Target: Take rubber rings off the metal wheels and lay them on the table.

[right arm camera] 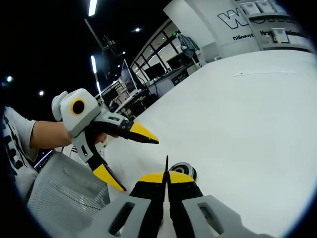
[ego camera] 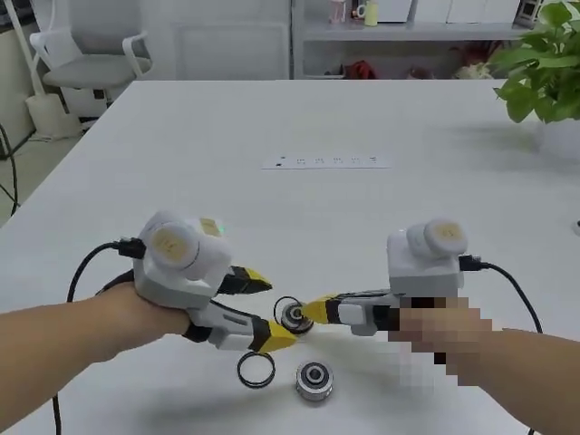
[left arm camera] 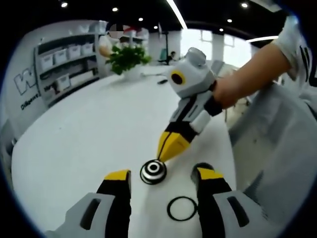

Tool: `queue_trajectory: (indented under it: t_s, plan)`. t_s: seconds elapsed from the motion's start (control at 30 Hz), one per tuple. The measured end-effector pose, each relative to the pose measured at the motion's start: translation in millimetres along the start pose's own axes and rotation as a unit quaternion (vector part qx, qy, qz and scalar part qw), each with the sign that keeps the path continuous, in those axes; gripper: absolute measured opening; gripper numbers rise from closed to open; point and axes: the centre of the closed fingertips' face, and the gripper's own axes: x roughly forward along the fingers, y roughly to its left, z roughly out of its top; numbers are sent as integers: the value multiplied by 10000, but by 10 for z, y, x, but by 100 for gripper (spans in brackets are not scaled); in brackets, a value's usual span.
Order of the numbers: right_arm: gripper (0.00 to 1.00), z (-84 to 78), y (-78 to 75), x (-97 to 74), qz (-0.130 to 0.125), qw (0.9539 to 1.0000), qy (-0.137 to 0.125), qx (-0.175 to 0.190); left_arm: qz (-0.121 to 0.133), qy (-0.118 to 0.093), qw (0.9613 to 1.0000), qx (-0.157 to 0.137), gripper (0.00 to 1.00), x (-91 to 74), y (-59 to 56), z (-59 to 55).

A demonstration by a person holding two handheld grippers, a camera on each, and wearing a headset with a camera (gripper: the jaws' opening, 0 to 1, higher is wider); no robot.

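The white table point(ego camera: 381, 208) is big. The left gripper point(ego camera: 270, 308) has its fingers spread wide, one on each side of a metal wheel point(left arm camera: 153, 172). The right gripper point(right arm camera: 167, 177) squeezes its fingers tight on a thin rubber ring point(right arm camera: 166, 164) right by that wheel. A second wheel point(ego camera: 314, 379) stands near. A loose ring point(ego camera: 256, 369) lies flat beside it.

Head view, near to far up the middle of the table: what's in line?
Near wheel → second wheel → paper strip → shelf
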Motion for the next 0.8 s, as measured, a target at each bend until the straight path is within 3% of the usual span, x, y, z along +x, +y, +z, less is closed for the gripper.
queue_trajectory:
  t_s: [0.23, 0.47, 0.8]
  plan:
    - [0, 32, 100, 10, 151, 9999, -40, 28, -9, -105, 9999, -73, 58, -164, -6, -3]
    - [0, 53, 242, 37, 364, 9993, -49, 94, -80, -222, 9997, -81, 63, -317, -119, 30]
    - [0, 0, 407, 88, 622, 9979, 75, 172, 8, -360, 9993, -127, 65, -540, -122, -2]
